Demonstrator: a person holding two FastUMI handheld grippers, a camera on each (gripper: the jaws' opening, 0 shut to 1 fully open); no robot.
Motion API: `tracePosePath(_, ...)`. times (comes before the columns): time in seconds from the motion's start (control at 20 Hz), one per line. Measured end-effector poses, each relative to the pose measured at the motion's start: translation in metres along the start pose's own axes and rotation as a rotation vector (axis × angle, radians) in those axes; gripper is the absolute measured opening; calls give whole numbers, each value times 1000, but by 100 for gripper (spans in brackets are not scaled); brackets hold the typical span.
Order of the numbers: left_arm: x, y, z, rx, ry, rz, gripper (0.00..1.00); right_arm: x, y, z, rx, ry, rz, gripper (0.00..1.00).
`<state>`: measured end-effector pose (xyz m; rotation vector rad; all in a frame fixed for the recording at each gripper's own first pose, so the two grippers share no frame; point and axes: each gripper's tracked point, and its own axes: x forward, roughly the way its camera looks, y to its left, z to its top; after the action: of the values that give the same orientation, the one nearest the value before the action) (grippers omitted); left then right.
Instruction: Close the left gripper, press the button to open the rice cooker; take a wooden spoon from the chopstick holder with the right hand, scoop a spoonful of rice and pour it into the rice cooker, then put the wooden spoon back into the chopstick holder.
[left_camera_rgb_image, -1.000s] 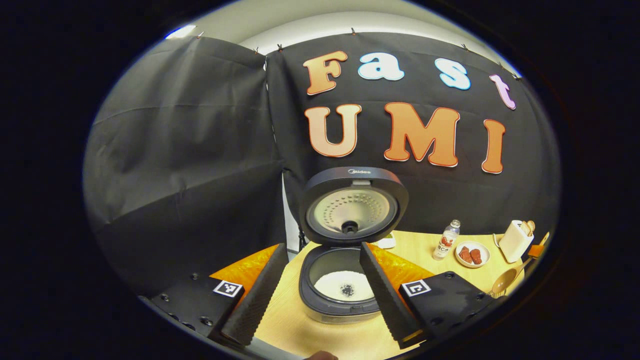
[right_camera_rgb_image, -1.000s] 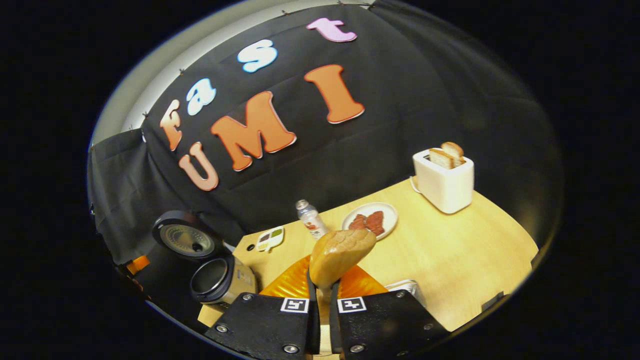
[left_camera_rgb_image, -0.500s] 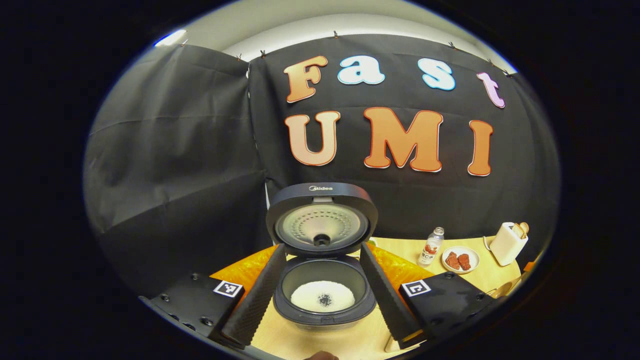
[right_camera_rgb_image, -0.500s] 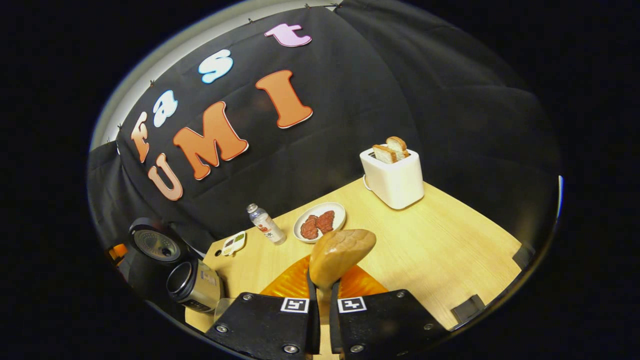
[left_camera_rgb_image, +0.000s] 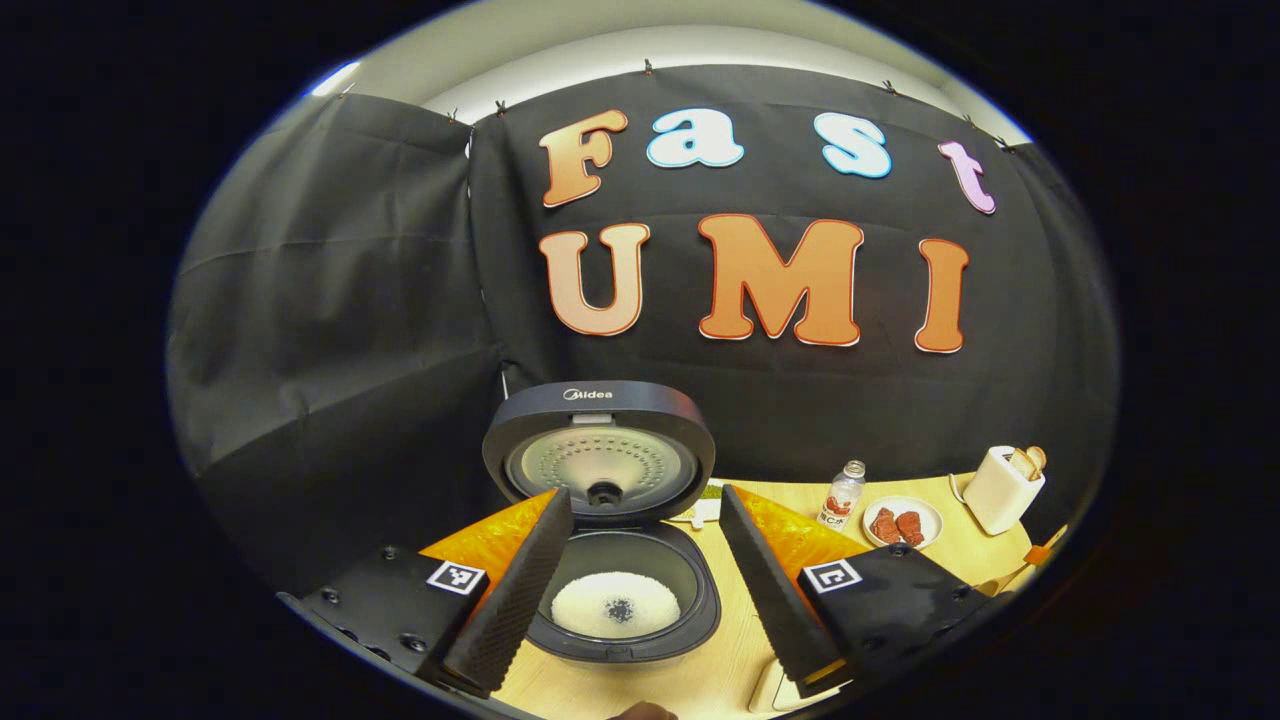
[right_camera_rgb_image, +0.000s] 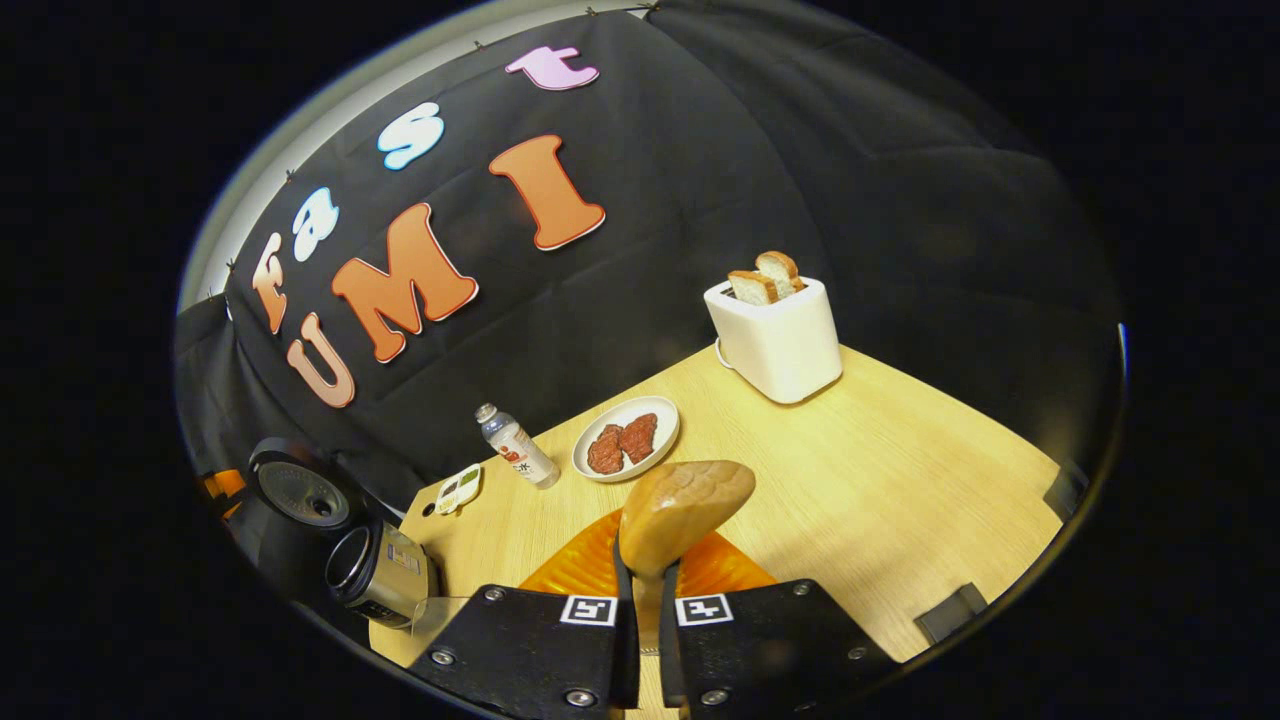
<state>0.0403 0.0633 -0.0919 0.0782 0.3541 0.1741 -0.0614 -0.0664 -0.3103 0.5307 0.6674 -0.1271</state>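
Observation:
The rice cooker (left_camera_rgb_image: 598, 412) stands open, its lid upright and white rice (left_camera_rgb_image: 612, 606) in the pot. My left gripper (left_camera_rgb_image: 640, 592) is open just in front of it, and the pot shows between its fingers (left_camera_rgb_image: 512, 592). My right gripper (right_camera_rgb_image: 648, 592) is shut on the handle of the wooden spoon (right_camera_rgb_image: 686, 508), whose bowl sticks up above the table (right_camera_rgb_image: 880, 500). No rice shows on the spoon's rounded face. In the right gripper view the rice cooker (right_camera_rgb_image: 378, 566) sits far off at the lower left.
A white toaster (right_camera_rgb_image: 775, 340) with bread stands at the back. A plate (right_camera_rgb_image: 655, 418) of red meat, a small bottle (right_camera_rgb_image: 515, 455) and a little sauce dish (right_camera_rgb_image: 460, 488) lie between the toaster and the cooker. A clear container's edge (right_camera_rgb_image: 440, 612) shows beside the cooker.
The left gripper view has swung right, so the cooker now sits lower and further left in it. The right gripper, still holding the spoon, turned away from the cooker towards the toaster side.

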Motion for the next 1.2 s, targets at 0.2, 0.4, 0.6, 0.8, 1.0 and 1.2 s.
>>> tracePosePath(0.2, 0, 4, 5, 3, -7, 9, 100, 8, -1, -16, -49, 19, -24, 7)
tracePosePath(0.4, -1, 11, 11, -2, -21, 20, 97, 15, -5, -25, -57, 36, -30, 8)
tracePosePath(0.6, 3, 25, 10, -23, -19, 35, 100, 19, -3, -38, -56, 52, -10, 11)
tracePosePath(0.8, 12, 44, 13, -50, -17, 55, 97, 17, -4, -46, -15, 109, -9, 18)
tracePosePath(1.0, 28, 64, 30, -87, -25, 60, 97, 12, -10, -45, -27, 145, -41, 47)
tracePosePath(1.2, 62, 81, 62, -137, -23, 55, 99, -3, -9, -23, -93, 101, -76, 82)
